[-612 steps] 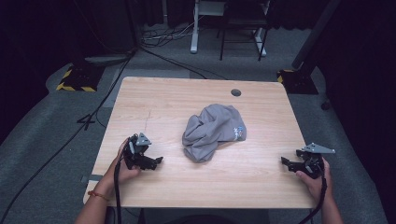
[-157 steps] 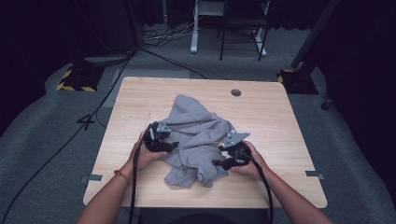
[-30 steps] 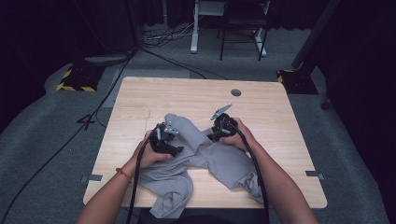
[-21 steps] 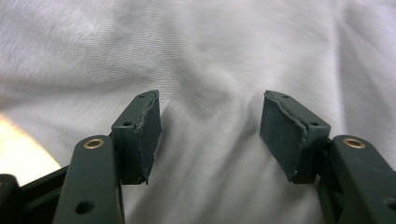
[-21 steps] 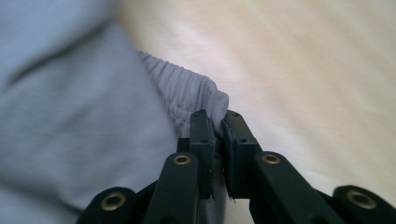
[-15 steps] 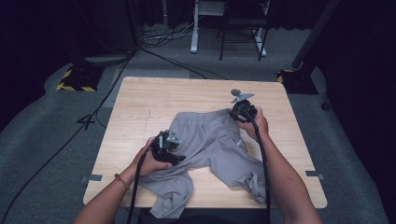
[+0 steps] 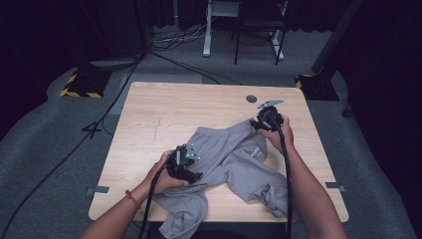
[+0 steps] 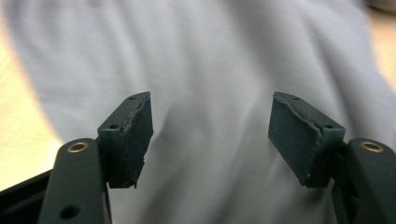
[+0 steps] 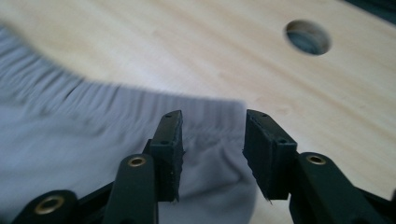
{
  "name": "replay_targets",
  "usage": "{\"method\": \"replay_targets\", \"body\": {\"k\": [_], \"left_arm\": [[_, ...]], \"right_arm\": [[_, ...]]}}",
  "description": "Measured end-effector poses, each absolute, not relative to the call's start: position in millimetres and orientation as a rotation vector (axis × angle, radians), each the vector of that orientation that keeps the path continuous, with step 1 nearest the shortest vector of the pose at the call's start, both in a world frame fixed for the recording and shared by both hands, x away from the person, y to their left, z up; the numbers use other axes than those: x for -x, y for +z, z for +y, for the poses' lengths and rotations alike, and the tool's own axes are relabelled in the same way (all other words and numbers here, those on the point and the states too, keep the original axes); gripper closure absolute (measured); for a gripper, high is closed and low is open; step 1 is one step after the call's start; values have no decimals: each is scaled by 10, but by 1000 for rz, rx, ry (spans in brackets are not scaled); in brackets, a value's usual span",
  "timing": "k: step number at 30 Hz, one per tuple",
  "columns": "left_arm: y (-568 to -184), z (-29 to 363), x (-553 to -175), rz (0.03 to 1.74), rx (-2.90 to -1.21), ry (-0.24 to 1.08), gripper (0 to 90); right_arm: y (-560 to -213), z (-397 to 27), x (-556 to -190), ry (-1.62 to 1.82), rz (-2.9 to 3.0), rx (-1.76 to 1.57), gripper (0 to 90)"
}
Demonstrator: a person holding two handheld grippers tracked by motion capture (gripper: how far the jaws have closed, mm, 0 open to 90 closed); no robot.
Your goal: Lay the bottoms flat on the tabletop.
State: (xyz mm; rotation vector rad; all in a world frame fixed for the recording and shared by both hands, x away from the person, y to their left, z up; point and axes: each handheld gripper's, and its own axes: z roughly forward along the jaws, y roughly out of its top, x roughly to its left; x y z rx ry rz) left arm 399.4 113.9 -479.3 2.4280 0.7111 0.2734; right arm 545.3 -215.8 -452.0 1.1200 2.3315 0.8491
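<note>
One wooden table (image 7: 164, 107) carries grey sweatpants (image 7: 229, 159) spread across its near-centre, the waistband toward the far right and one leg draping over the near edge at the left. Left gripper (image 7: 185, 158) sits over the garment's left part; in the left gripper view its jaws stand wide apart above the cloth, pinching nothing. Right gripper (image 7: 262, 121) lies at the waistband's far right corner; its jaws have just been opening, and fabric lies beneath the gap, unpressed. A round cable hole (image 9: 308, 36) lies beyond on the bare wood.
</note>
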Motion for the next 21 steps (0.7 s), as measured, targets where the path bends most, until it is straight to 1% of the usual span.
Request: {"method": "replay_targets", "body": {"k": [2, 6, 8, 9, 10, 12, 14, 18, 21], "left_arm": [[-4773, 1185, -4108, 755, -2404, 264, 313], [-4794, 1201, -4322, 784, -2404, 306, 318], [-4838, 1170, -4429, 802, -2395, 356, 323], [-4855, 1150, -4487, 798, -2411, 345, 331], [-4865, 1137, -4547, 810, -2395, 323, 315], [-4878, 1113, -4669, 865, -2366, 312, 320], [-4896, 1094, -4783, 887, -2346, 276, 297], [-4935, 1058, -4932, 874, -2304, 310, 291], [-4966, 1066, -5057, 900, -2261, 326, 291]], "right_arm": [[-4534, -2139, -5365, 824, 2377, -1066, 545], [-4584, -2170, -5160, 860, 2479, -998, 542], [-4623, -2183, -5073, 861, 2523, -966, 540], [-4644, -2186, -5046, 837, 2541, -958, 529], [-4666, -2190, -5029, 833, 2554, -960, 525], [-4714, -2214, -5046, 823, 2546, -1001, 494], [-4762, -2258, -5102, 876, 2550, -1062, 487], [-4846, -2273, -5176, 935, 2537, -1119, 465], [-4861, -2262, -5219, 945, 2509, -1130, 455]]}}
